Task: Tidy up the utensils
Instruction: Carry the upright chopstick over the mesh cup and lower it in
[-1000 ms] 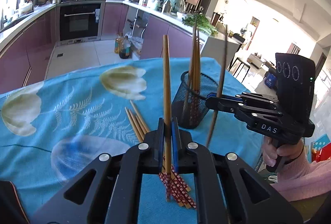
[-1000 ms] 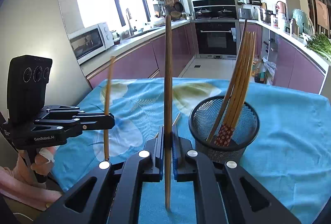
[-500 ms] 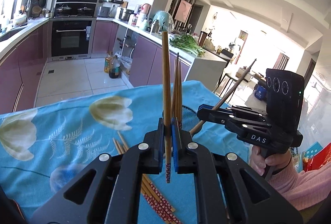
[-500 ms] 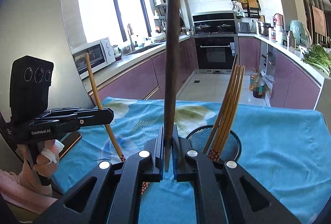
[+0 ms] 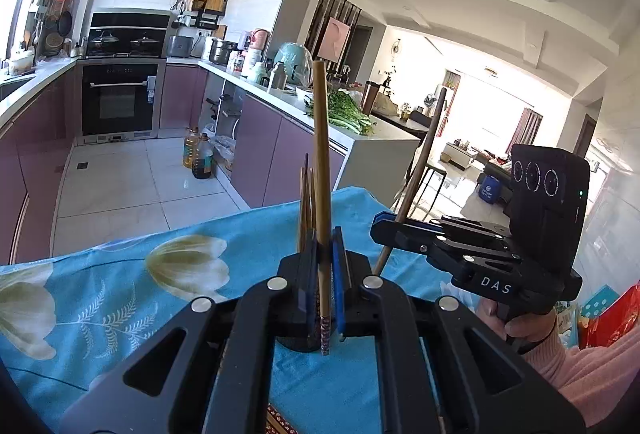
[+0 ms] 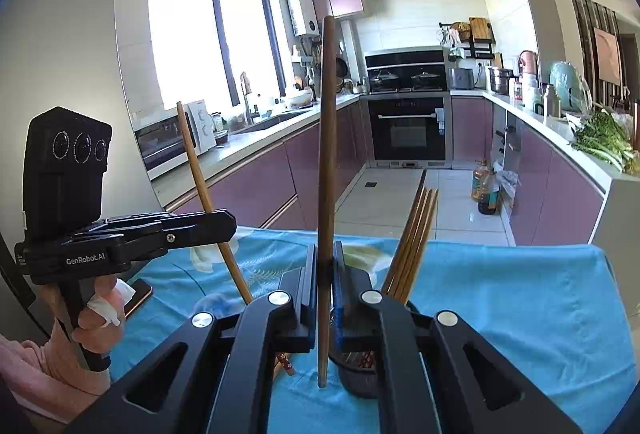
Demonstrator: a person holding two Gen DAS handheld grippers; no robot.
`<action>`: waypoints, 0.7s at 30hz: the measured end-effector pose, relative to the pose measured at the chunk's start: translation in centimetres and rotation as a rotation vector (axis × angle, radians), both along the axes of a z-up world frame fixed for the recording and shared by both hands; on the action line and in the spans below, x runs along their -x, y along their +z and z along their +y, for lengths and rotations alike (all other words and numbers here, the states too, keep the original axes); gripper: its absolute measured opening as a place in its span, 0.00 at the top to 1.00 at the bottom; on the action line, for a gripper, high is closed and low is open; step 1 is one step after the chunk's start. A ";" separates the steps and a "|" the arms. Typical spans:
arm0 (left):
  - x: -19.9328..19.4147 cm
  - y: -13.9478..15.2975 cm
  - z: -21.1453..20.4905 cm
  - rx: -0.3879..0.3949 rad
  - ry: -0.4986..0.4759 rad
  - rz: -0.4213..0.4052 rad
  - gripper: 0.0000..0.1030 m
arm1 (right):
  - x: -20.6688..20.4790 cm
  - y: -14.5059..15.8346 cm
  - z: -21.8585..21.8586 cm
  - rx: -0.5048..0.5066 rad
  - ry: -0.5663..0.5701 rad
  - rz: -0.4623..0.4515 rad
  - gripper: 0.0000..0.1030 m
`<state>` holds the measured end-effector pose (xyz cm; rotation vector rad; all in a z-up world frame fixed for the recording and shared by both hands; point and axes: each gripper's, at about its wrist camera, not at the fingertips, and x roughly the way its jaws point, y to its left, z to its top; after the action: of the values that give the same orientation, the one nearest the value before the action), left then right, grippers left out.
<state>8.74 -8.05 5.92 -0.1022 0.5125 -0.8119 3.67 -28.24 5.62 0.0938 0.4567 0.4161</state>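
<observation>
My left gripper (image 5: 323,266) is shut on a light wooden chopstick (image 5: 321,161) held upright; it also shows in the right wrist view (image 6: 224,224) with that chopstick (image 6: 200,177) tilted. My right gripper (image 6: 325,290) is shut on a darker chopstick (image 6: 327,153) held upright; it shows in the left wrist view (image 5: 384,228) with the stick (image 5: 420,169) leaning. The black mesh holder (image 6: 356,374) stands on the table just behind both grippers, mostly hidden, with several chopsticks (image 6: 414,246) leaning in it.
The table has a blue flowered cloth (image 6: 520,298). Loose chopstick ends (image 6: 285,362) lie on it beneath the right gripper. A phone (image 6: 138,296) lies at the table's left edge. Kitchen counters and an oven stand beyond.
Both grippers have risen and tilted up with their chopsticks, closing in over the mesh holder. The loose chopsticks on the cloth have dropped almost out of view.
</observation>
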 end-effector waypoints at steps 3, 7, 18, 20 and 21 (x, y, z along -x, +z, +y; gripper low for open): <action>-0.3 1.0 -0.5 0.008 -0.002 -0.018 0.93 | -0.2 0.5 -0.4 0.002 -0.010 -0.020 0.94; -0.9 2.0 -1.3 0.007 0.004 -0.040 0.93 | -0.6 1.0 -1.0 -0.002 -0.024 -0.041 0.94; -2.3 0.8 -4.5 -0.129 0.027 -0.040 0.93 | -3.2 -0.9 -1.5 0.007 -0.060 0.019 0.95; -2.5 -0.1 -5.2 -0.169 0.024 -0.024 0.93 | -3.8 -1.8 -1.6 0.018 -0.065 0.048 0.95; -2.6 -0.5 -5.4 -0.186 0.028 -0.016 0.93 | -4.0 -2.1 -1.6 0.022 -0.065 0.061 0.95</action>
<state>11.39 -13.41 5.41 0.0687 0.5680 -0.7335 7.64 -29.82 3.52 0.0996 0.5169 0.3447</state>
